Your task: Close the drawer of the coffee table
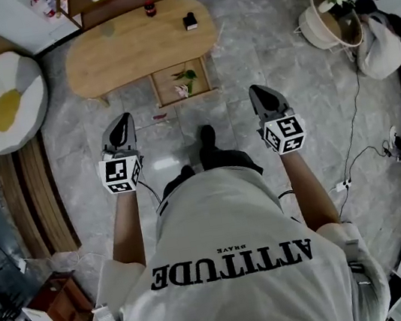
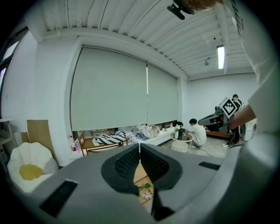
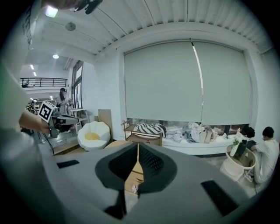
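The drawer (image 1: 181, 81) of the coffee table (image 1: 132, 47) stood open. It was pulled out from the front of the table, toward the person. Some small green and pink things lay inside it. The table was a long, round-ended wooden one on a grey stone floor (image 1: 274, 52). A small black thing (image 1: 190, 20) sat on the tabletop near the right end, and a small dark bottle (image 1: 150, 8) stood at the far edge.

The left gripper (image 1: 126, 118) was in the air, near the drawer but not touching it, a bit to its left. Its jaws were pressed together with nothing between them. The right gripper (image 1: 254, 90) was in the air on the other side, a bit to the drawer's right, also apart from it. Its jaws were pressed together too, with nothing in them. Both grippers pointed at the table.

The person's foot (image 1: 207, 142) was on the floor between the two grippers. A white seat shaped like a fried egg (image 1: 5, 102) stood left of the table. A round white basket (image 1: 327, 19) stood well off to the right.
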### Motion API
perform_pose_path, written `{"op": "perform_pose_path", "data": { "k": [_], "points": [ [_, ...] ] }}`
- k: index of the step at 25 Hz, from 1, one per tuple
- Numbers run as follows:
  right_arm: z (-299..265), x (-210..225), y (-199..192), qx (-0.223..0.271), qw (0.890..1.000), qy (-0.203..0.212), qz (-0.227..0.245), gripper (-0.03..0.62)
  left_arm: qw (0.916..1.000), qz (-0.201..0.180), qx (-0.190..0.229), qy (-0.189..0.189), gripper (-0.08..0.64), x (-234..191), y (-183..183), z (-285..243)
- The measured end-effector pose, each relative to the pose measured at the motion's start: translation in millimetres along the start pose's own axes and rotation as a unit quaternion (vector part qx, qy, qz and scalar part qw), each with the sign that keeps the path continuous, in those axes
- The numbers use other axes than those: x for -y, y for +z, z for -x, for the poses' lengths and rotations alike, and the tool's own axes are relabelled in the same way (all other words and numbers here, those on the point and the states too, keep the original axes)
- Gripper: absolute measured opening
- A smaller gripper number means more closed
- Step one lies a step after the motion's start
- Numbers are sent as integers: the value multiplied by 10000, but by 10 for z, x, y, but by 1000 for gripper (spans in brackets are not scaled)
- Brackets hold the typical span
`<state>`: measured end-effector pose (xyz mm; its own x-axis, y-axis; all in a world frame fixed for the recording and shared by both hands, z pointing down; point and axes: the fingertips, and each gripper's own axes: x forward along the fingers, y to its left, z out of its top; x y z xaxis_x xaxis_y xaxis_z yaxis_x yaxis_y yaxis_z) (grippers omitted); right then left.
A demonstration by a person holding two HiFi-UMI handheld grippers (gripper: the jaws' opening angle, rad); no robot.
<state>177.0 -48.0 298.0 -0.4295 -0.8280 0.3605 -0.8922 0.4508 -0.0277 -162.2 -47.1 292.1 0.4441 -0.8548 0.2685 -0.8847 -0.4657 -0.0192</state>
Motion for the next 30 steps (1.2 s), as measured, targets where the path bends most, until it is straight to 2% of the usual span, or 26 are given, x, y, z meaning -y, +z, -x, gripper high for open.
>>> {"op": "perform_pose_path", "data": {
  "k": [11, 15, 22, 30],
  "points": [
    [-558, 435, -175, -321, 9981, 535, 19, 21, 9982, 222, -295, 483, 23, 110, -121, -574],
    [-787, 567, -254, -445, 9966, 694, -60, 21, 9971, 288, -467, 529, 23, 171, -209, -788],
    [-1085, 526, -497, -756, 9910, 1108, -21, 21, 9949, 415, -729, 553, 23, 262, -427, -1059],
    [-1406, 645, -639, -949, 9880, 1217, 4, 21, 9925, 586, -901, 591, 23, 247, -646, -1290]
  ]
}}
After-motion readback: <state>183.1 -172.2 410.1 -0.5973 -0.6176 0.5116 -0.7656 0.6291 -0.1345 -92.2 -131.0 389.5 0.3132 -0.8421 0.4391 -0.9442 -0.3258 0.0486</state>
